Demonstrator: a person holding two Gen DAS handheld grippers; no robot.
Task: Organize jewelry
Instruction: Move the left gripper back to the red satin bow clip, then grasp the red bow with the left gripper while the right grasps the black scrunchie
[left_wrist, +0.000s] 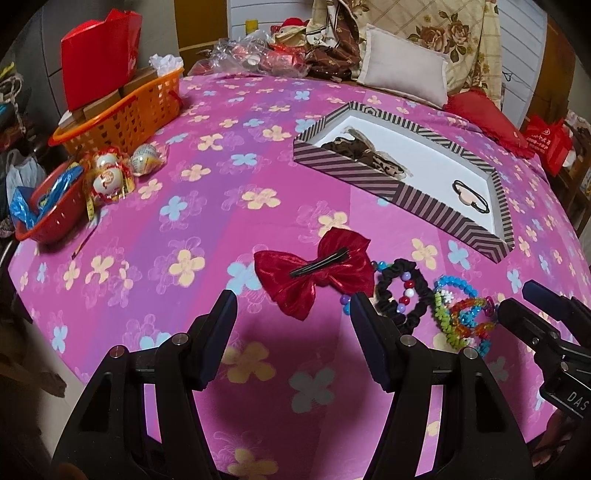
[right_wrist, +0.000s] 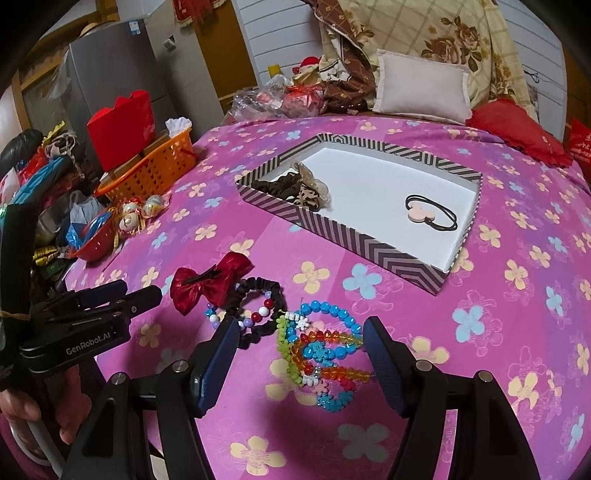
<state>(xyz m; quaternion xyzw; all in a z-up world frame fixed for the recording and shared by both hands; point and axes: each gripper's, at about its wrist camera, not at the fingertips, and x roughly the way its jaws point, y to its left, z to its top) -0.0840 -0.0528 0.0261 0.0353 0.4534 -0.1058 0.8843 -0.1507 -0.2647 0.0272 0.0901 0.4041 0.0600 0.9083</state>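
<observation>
Both tongs stand spread with nothing between their pads. Left tongs (left_wrist: 293, 306) hover low over the pink flowered bedspread (left_wrist: 155, 229), jaws wide apart, pointing at the red bow hair clip (left_wrist: 314, 271), which lies clip side up just beyond the tips. Right tongs (right_wrist: 301, 338) are also wide apart and empty, framing the pile of beaded bracelets (right_wrist: 321, 347) from above; whether the pads touch any bead cannot be told.

Loose items on the bed, left to right in the right wrist view: red bow hair clip (right_wrist: 210, 282), black scrunchie (right_wrist: 258, 306) with a string of red, white and purple beads lying across it, then the beaded bracelets (blue, green, orange, turquoise flower links) overlapping one another. Scrunchie touches the bow on one side and the bracelets on the other.

Striped box (right_wrist: 332, 236) sits farther back on the bed, well apart from the pile, white inside. Contents: brown and leopard-print hair ties (right_wrist: 303, 188) bunched in the far left corner; a black elastic with a pink mouse-head charm (right_wrist: 428, 212) near the right end.

Orange basket (left_wrist: 122, 114) with a red carton and a red bowl (left_wrist: 51, 206) stand at the bed's left edge. Pillow (left_wrist: 402, 70) at the head.
</observation>
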